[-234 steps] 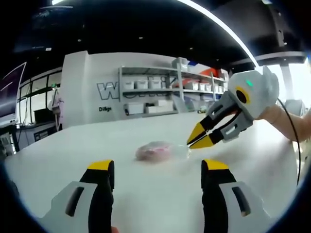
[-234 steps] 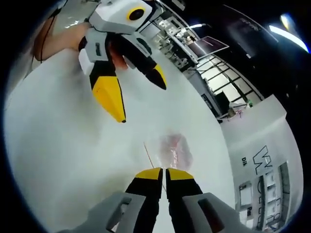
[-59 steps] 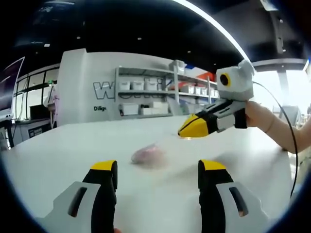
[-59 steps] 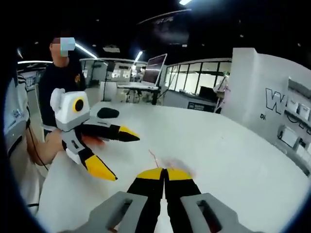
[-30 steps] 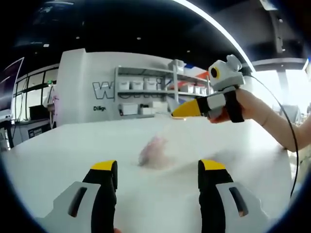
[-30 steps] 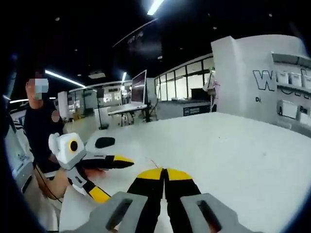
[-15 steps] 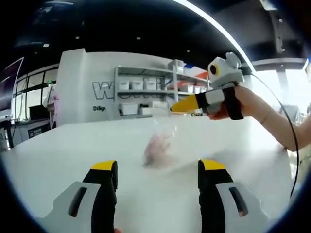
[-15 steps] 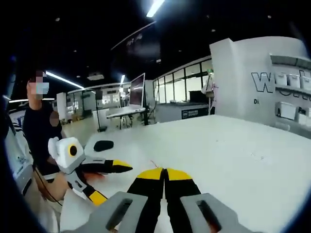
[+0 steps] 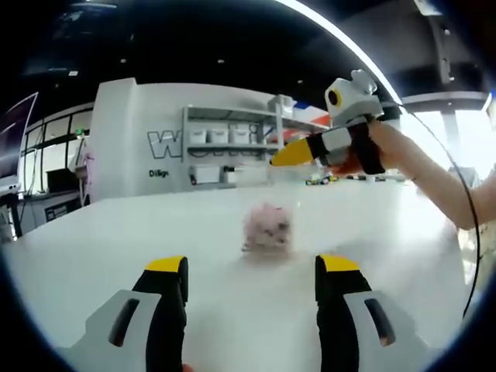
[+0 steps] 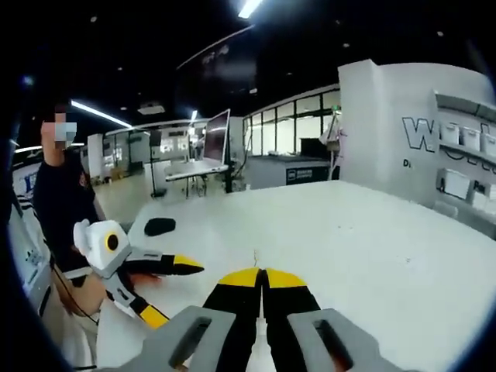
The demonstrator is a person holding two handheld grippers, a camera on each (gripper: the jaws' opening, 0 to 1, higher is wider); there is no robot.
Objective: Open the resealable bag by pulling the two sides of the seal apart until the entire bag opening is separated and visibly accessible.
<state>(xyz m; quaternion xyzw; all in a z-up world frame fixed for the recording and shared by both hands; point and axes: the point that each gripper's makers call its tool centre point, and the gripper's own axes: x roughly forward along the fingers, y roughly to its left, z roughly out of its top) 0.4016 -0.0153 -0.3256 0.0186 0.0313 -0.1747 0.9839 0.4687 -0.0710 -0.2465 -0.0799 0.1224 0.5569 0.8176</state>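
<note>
A clear resealable bag (image 9: pixel 266 226) with pink contents hangs just above the white table (image 9: pixel 101 232), blurred. My right gripper (image 9: pixel 275 161) comes in from the right and is shut on the bag's top edge. In the right gripper view its yellow-tipped jaws (image 10: pixel 261 275) are pressed together, with a thin sliver of the bag edge (image 10: pixel 256 257) sticking out past them. My left gripper (image 9: pixel 249 271) stands open low in front of the bag, apart from it. In the right gripper view the left gripper (image 10: pixel 174 293) sits at the lower left, jaws spread.
A small black object (image 10: pixel 159 226) lies on the table beyond the left gripper. A person in dark clothes (image 10: pixel 58 201) stands at the table's edge. Shelves with white bins (image 9: pixel 232 147) line the far wall. Wide bare tabletop surrounds the bag.
The right gripper has risen with the bag's edge in its jaws. The bag left the table and now hangs upright. The left gripper stayed put and open.
</note>
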